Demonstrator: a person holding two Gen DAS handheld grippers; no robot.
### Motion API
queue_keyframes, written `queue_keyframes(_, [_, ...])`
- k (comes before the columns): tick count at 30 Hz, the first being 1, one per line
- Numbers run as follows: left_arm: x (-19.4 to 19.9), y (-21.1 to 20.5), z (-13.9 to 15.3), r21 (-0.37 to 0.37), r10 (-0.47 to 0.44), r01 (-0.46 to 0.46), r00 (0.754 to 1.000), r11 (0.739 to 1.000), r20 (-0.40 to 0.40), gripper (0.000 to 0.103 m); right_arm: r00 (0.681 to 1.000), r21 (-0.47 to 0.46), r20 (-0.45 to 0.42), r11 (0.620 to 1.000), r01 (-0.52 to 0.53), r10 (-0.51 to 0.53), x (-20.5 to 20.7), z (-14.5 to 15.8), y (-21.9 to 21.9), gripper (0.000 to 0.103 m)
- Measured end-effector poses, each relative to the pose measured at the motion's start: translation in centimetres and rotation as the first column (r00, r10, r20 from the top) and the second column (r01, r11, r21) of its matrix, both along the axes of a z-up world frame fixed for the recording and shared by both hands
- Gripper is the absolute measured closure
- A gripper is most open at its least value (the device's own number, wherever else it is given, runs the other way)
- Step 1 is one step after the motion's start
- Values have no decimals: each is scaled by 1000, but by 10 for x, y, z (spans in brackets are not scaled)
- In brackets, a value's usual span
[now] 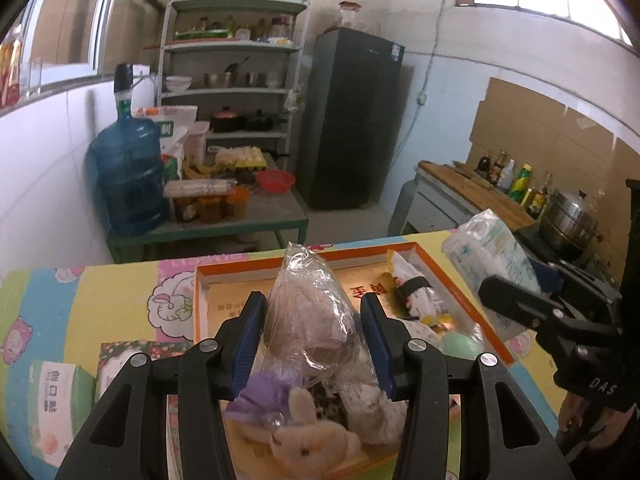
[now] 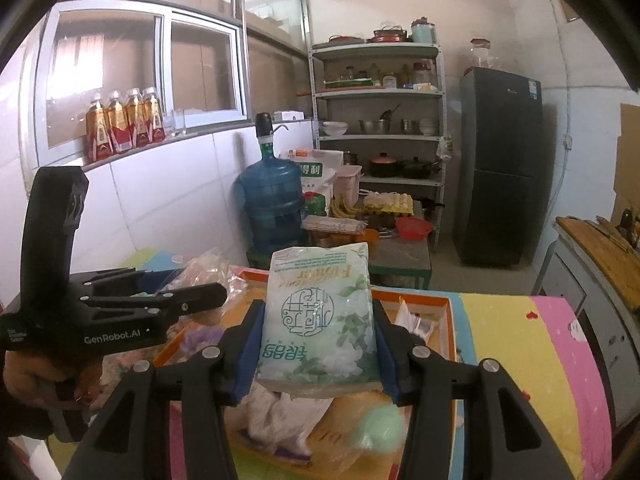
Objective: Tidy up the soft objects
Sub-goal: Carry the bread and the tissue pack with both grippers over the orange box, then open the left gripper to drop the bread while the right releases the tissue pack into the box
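Left hand-held gripper (image 1: 314,336): held level over the near part of the orange tray (image 1: 468,280), fingers pointing away toward the shelf wall. Its blue pads (image 1: 250,340) are clamped on a clear plastic bag (image 1: 308,304) holding something dark. The bag stands upright between the pads, long axis vertical, knotted top pointing up. In the right wrist view a bare hand (image 2: 44,380) grips this tool from below; its side reads "GenRobot.AI".

Below the left gripper, in the tray: a purple cloth (image 1: 262,394), a plush rabbit (image 1: 312,446) lying on its side, and a pale patterned bundle (image 1: 376,408). Further right in the tray lie a rolled cloth with a black band (image 1: 414,292), long axis running away from the viewer, and a green ball (image 1: 460,346). Red characters are printed on the tray floor; not legible.

Right hand-held gripper (image 2: 318,344): held level over the same tray, to the right of the left one, fingers pointing the same way. It is clamped on a tissue pack (image 2: 320,320), upright, long axis vertical. The print faces the camera upside down: "Flower" and blue Chinese characters, with green leaves and white blooms. In the left wrist view the tool's side reads "DAS".

The tray sits on a surface (image 1: 100,292) covered in a cartoon-print cloth. A green-and-white box (image 1: 54,408) with Chinese text lies at its left edge.
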State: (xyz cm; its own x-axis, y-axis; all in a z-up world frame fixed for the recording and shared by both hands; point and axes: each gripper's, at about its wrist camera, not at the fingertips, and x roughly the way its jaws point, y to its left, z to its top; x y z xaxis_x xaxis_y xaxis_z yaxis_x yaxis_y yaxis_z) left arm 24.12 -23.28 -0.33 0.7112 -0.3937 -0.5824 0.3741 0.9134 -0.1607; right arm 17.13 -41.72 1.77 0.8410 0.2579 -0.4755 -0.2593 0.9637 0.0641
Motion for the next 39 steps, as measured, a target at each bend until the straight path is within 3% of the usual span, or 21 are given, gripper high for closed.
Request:
queue_keyframes(15, [62, -2, -24, -22, 53, -56, 991, 998, -125, 53, 991, 18, -134, 1000, -26, 28, 84, -26, 7, 53])
queue_keyframes(24, [80, -6, -49, -29, 72, -79, 977, 996, -203, 53, 970, 52, -242, 998, -18, 30, 102, -65, 2, 53])
queue_keyframes(32, [89, -9, -63, -32, 71, -81, 965, 996, -251, 53, 963, 41, -268, 999, -12, 22, 107, -72, 3, 53])
queue_keyframes(39, [94, -11, -74, -31, 67, -79, 956, 996, -286, 53, 939, 15, -343, 1000, -5, 10, 113, -82, 9, 53])
